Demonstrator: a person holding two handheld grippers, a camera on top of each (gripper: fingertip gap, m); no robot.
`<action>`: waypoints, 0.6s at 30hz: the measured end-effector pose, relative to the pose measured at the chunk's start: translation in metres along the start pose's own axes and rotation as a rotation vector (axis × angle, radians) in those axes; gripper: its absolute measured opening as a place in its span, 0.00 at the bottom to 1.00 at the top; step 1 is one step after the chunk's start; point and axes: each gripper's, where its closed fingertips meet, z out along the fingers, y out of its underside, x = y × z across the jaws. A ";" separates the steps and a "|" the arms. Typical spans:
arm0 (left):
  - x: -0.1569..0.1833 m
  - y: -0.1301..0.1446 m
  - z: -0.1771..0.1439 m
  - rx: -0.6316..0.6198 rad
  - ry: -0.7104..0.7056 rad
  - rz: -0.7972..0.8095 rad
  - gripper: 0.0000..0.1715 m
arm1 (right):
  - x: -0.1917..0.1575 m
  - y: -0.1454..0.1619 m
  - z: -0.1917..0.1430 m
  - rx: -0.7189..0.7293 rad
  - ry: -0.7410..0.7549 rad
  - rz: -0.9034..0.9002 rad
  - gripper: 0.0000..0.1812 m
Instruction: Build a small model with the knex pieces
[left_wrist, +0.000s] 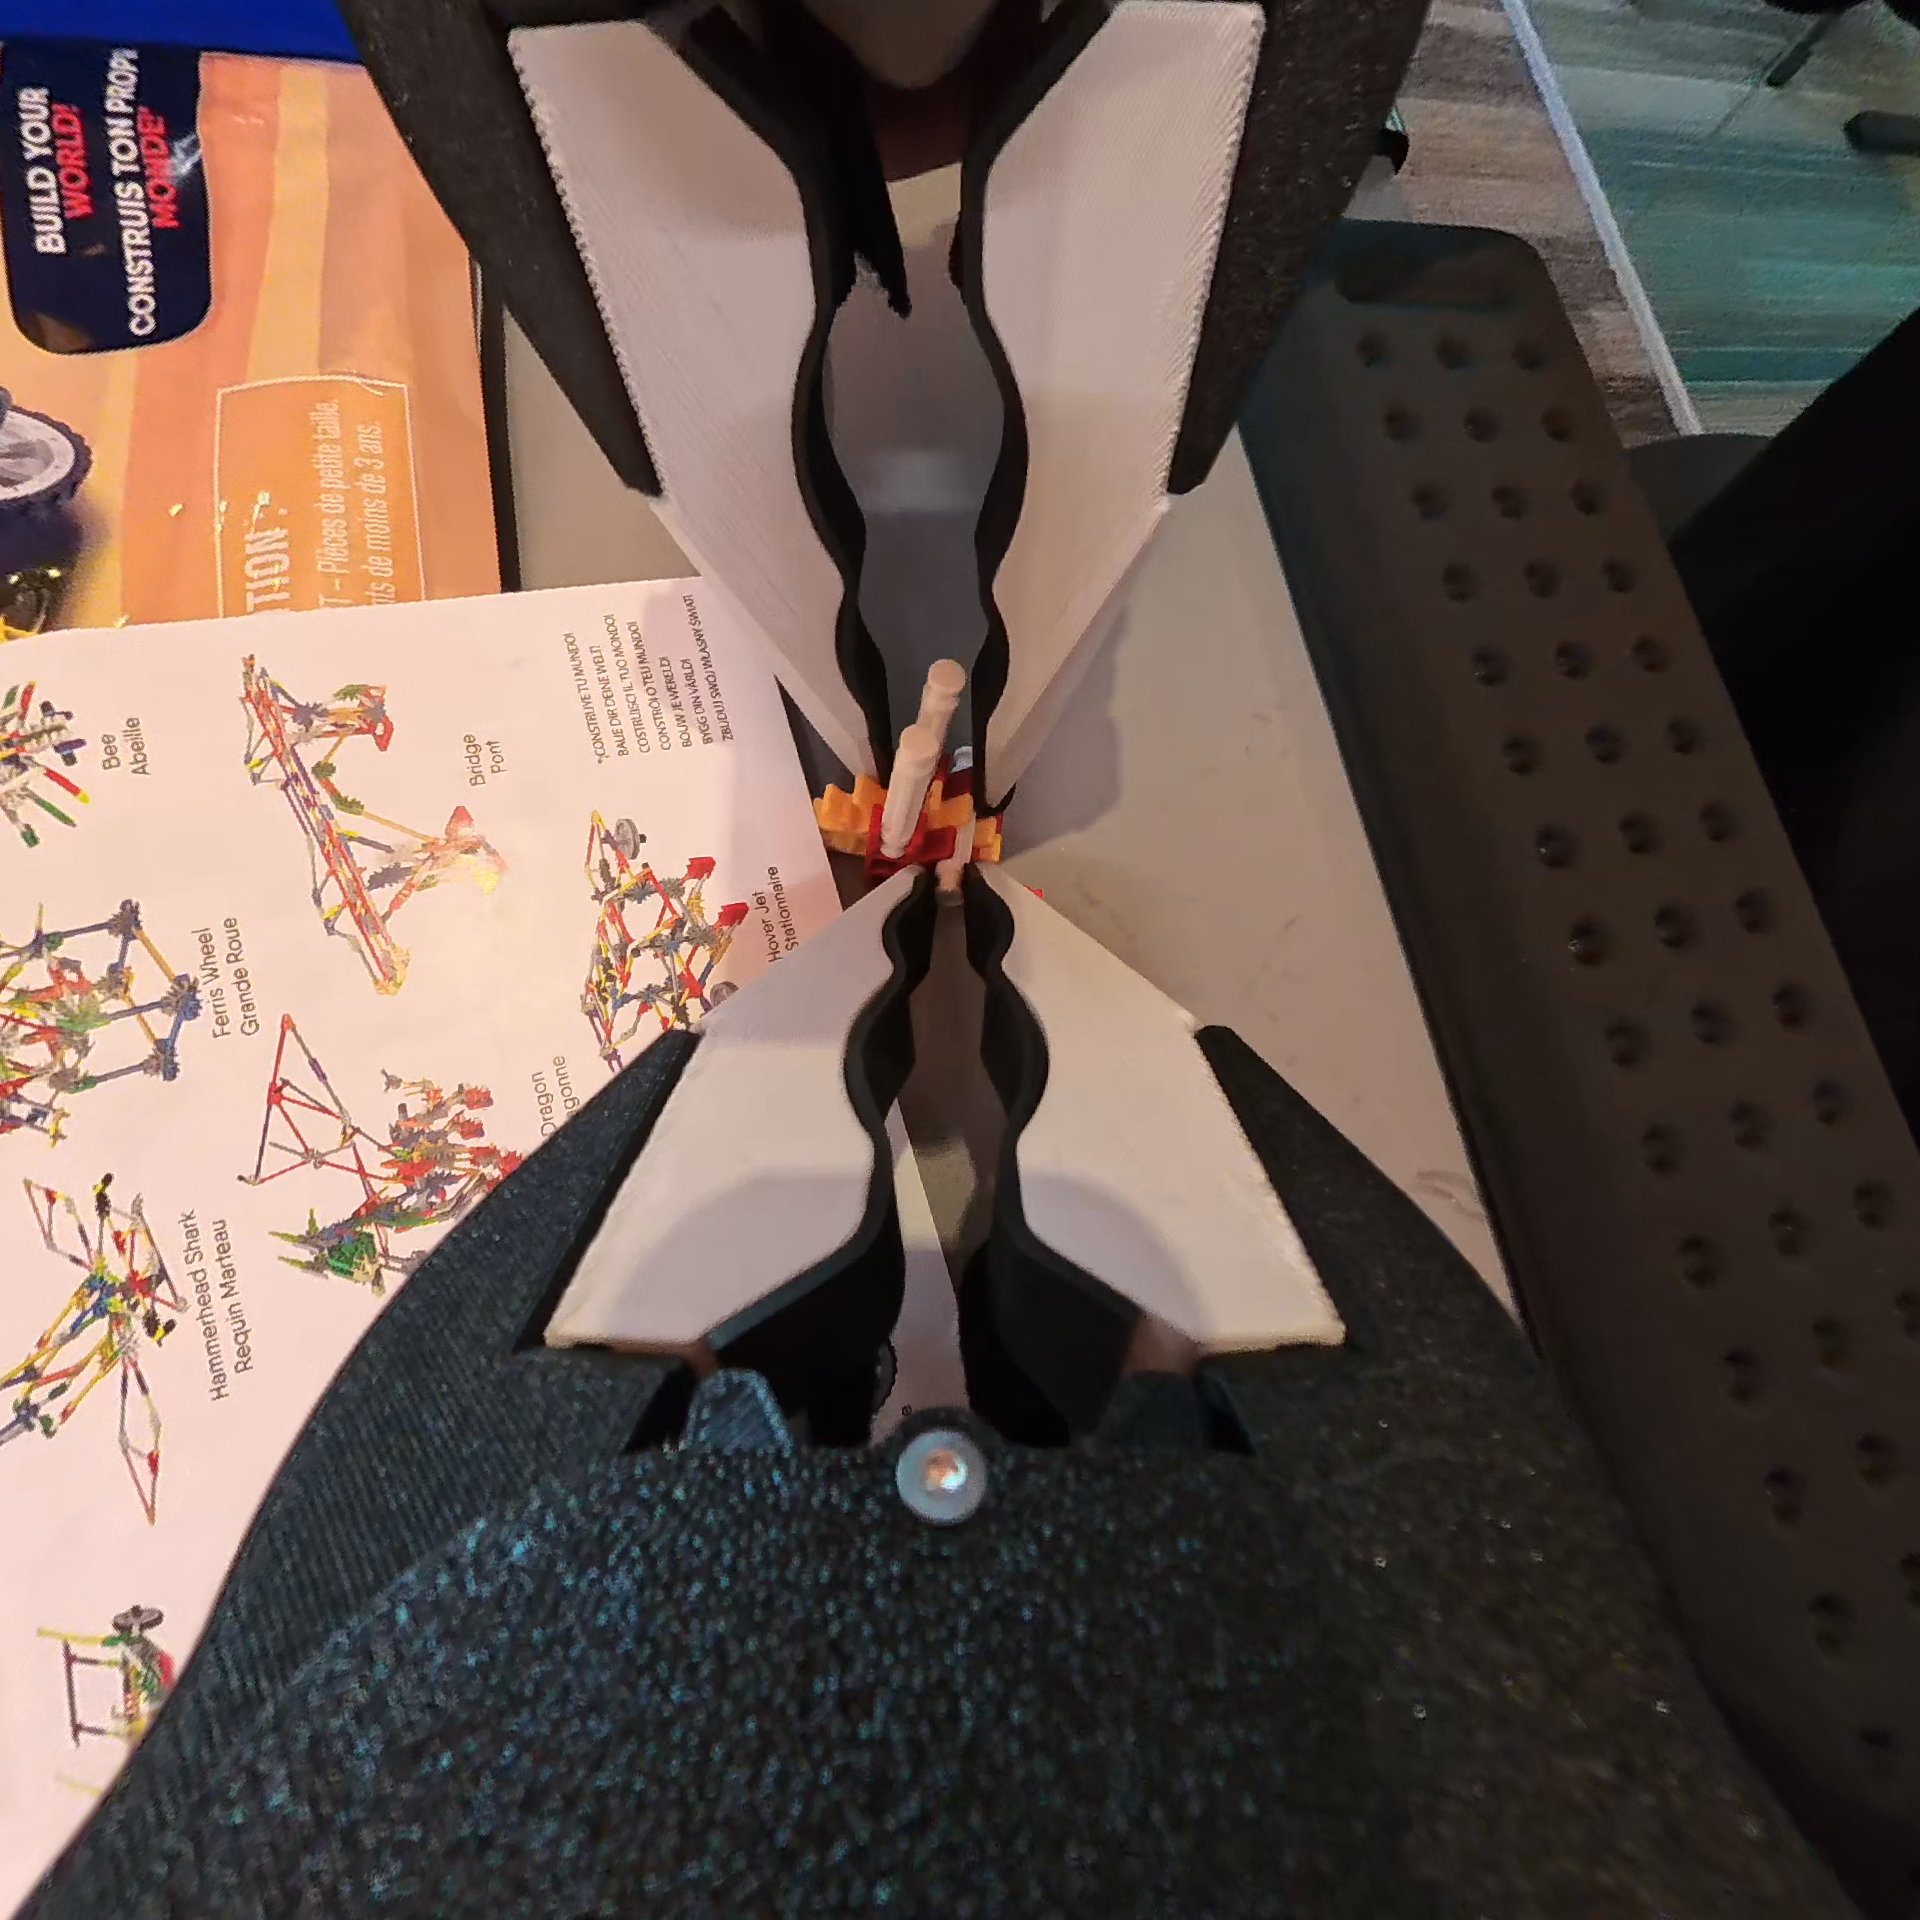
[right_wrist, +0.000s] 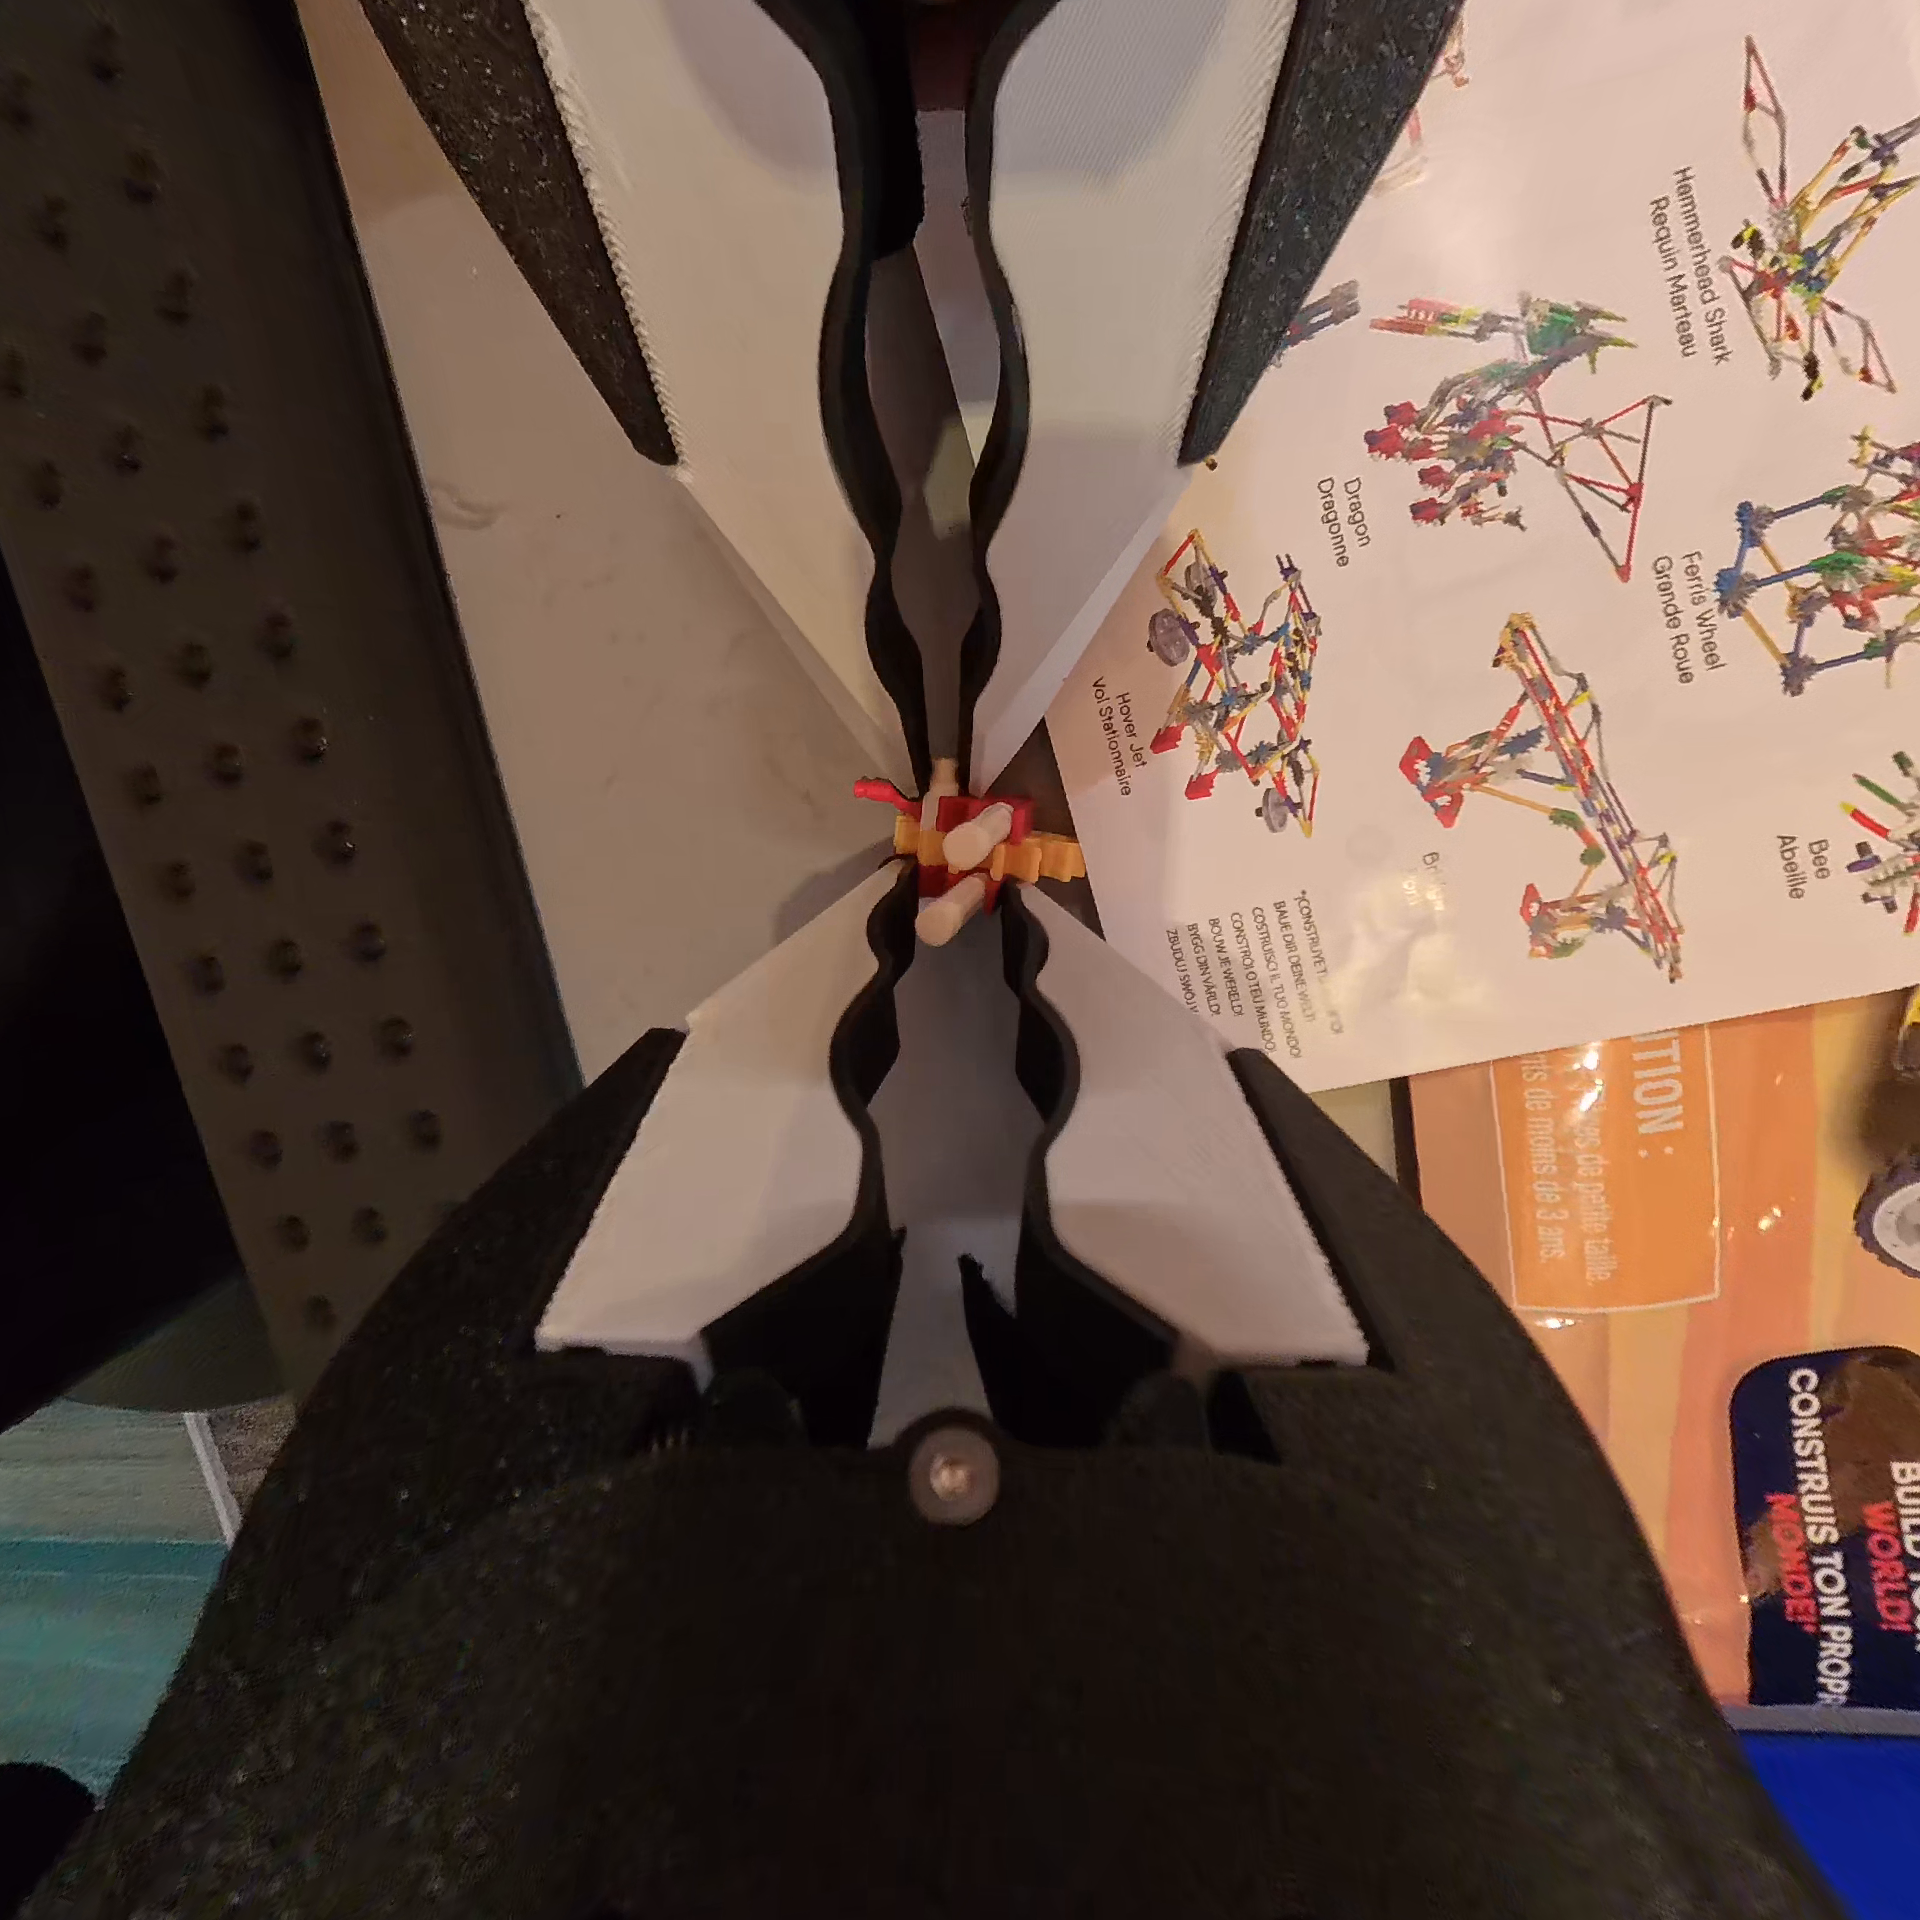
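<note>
My left gripper (left_wrist: 943, 883) has its jaws drawn narrow, nipping the small cluster of red and yellow plastic construction-toy connectors with cream rods (left_wrist: 920, 821) at its near edge. In the left wrist view my right gripper (left_wrist: 930, 769) comes down from twelve o'clock and meets the same cluster tip to tip.

In the right wrist view the right gripper's tips (right_wrist: 951, 904) sit pinched close around the cluster (right_wrist: 961, 847), one cream rod poking between them; the left gripper (right_wrist: 940, 774) descends from twelve o'clock. I judge that the two opposed grips brace the piece from both ends, so neither side twists.

The cluster hangs just above the pale tabletop (left_wrist: 1195, 831), at the centre of both views. In the left view its two cream rods point toward twelve o'clock, slightly right, along my fingers; the yellow toothed connector lies crosswise, nine to three.

A white printed sheet of model pictures (left_wrist: 364, 987) lies at nine o'clock, an orange toy box (left_wrist: 343, 343) at ten, and a black perforated panel (left_wrist: 1610, 831) at three.
</note>
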 end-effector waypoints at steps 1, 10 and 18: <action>0.000 0.000 0.000 0.007 0.009 -0.016 0.01 | 0.000 0.000 0.000 -0.006 0.002 -0.004 0.08; -0.001 -0.001 0.000 0.041 0.046 -0.133 0.01 | 0.001 0.000 0.000 -0.062 0.008 -0.027 0.07; -0.005 -0.001 -0.001 0.076 0.063 -0.228 0.01 | 0.004 -0.001 0.001 -0.113 0.016 -0.041 0.07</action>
